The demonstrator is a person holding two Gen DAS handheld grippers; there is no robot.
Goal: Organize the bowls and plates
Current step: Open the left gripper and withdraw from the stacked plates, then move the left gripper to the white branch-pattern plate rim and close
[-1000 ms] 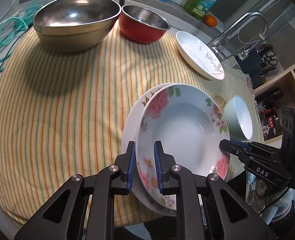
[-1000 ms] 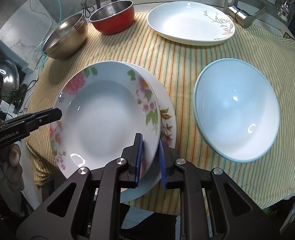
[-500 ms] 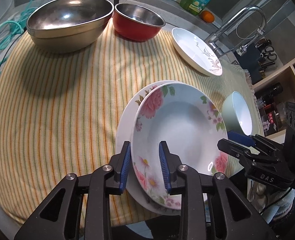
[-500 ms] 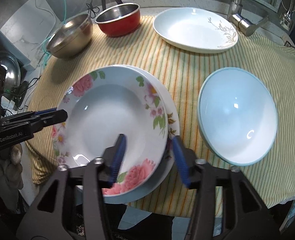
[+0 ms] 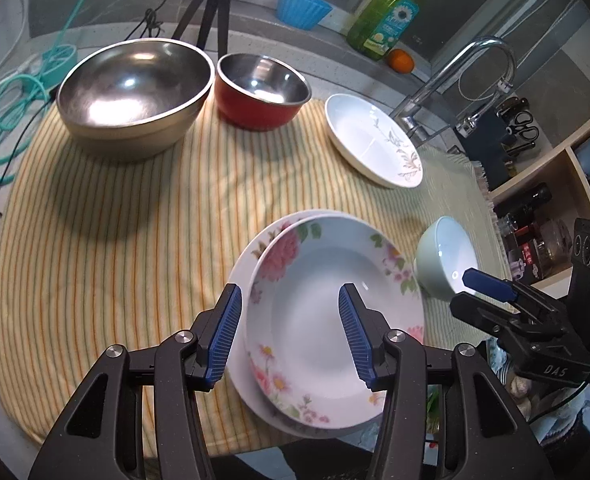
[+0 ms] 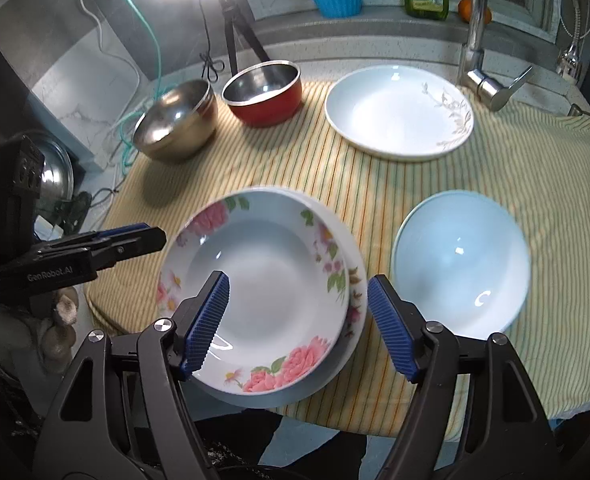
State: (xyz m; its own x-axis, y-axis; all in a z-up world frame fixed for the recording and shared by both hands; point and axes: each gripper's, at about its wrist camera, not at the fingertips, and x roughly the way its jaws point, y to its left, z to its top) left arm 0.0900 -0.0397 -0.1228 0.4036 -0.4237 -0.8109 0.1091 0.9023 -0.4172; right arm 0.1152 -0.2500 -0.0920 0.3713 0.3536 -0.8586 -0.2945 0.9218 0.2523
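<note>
On striped cloth (image 5: 115, 240), rose-patterned plate (image 5: 327, 320) sits nested on another; left gripper (image 5: 289, 336) and right gripper (image 6: 299, 324) both opening, pads clear.

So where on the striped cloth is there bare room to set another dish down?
Largest bare patch: the striped cloth in front of the big steel bowl, left of the stacked rose-patterned plates. A narrower strip runs between that stack and the white leaf-print plate. Crowded by the pale blue bowl.
</note>
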